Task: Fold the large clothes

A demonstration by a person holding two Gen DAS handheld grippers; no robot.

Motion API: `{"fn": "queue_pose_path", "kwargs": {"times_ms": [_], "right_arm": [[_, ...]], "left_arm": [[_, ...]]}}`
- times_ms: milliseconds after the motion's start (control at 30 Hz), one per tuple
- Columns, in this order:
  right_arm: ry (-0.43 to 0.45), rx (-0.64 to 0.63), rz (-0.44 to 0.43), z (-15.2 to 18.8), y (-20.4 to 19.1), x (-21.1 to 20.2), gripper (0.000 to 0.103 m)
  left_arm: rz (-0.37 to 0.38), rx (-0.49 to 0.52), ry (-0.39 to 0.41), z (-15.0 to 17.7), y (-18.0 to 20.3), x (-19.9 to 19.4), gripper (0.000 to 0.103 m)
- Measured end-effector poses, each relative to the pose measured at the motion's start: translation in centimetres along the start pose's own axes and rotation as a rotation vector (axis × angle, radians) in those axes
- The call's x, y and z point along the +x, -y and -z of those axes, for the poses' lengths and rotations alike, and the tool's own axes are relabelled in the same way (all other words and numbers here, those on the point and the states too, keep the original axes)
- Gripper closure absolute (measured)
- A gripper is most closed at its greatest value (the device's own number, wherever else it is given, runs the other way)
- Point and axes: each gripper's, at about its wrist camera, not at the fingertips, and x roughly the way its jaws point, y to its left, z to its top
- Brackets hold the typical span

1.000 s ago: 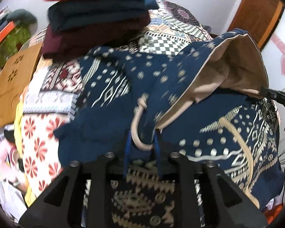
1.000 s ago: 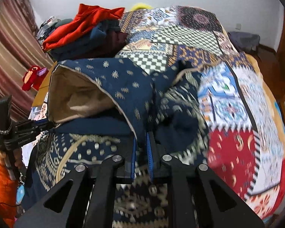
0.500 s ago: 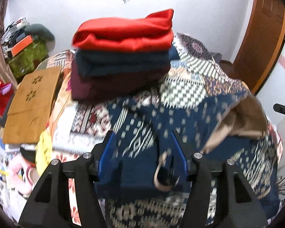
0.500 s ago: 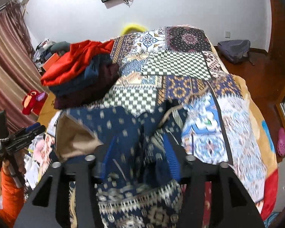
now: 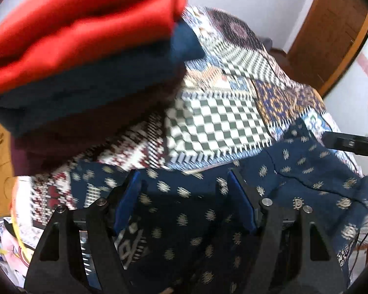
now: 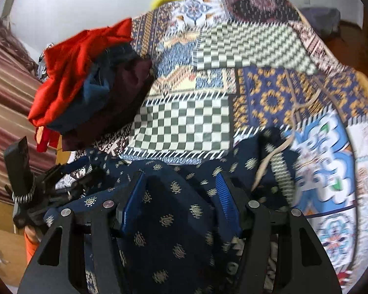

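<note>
Both hand-held grippers, left hand-held gripper [image 5: 184, 183] and right hand-held gripper [image 6: 180, 186], stand wide (empty) over the navy garment [image 6: 169, 220].

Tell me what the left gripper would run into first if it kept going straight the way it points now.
Most likely the navy patterned garment lying just under the open left gripper. Beyond that is the patchwork bedspread; the stack of folded clothes sits off to the left. Blur makes depth uncertain.

A stack of 3 folded clothes [image 6: 85, 83] sits on the bedspread [image 6: 184, 120], apparently just behind-left of the patterned garment [image 6: 174, 210].
</note>
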Motion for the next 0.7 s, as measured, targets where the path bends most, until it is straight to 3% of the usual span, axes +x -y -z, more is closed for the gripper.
{"fn": "queue_pose_path", "kwargs": {"times_ms": [100,233,333,567,700], "right_arm": [[-0.053,-0.070,-0.020,1.8,-1.5,0.4,0.048],[-0.082,-0.267,0.093,5.0,-3.9,-0.5,0.048],[-0.091,-0.326,0.145,7.3,-4.2,-1.5,0.048],[-0.082,-0.367,0.214,10.8,-3.6,-2.0,0.047],[-0.062,-0.370,0.225,11.3,-4.1,-2.8,0.047]], "left_arm": [[0.035,0.069,0.013,1.6,1.6,-0.3,0.032],[0.019,0.189,0.009,4.5,3.7,-1.3,0.032],[0.018,0.236,-0.009,7.0,4.6,-2.1,0.032],[-0.030,0.165,-0.019,12.2,3.7,-2.6,0.029],[-0.042,0.095,0.009,13.4,2.8,-3.6,0.025]]}}
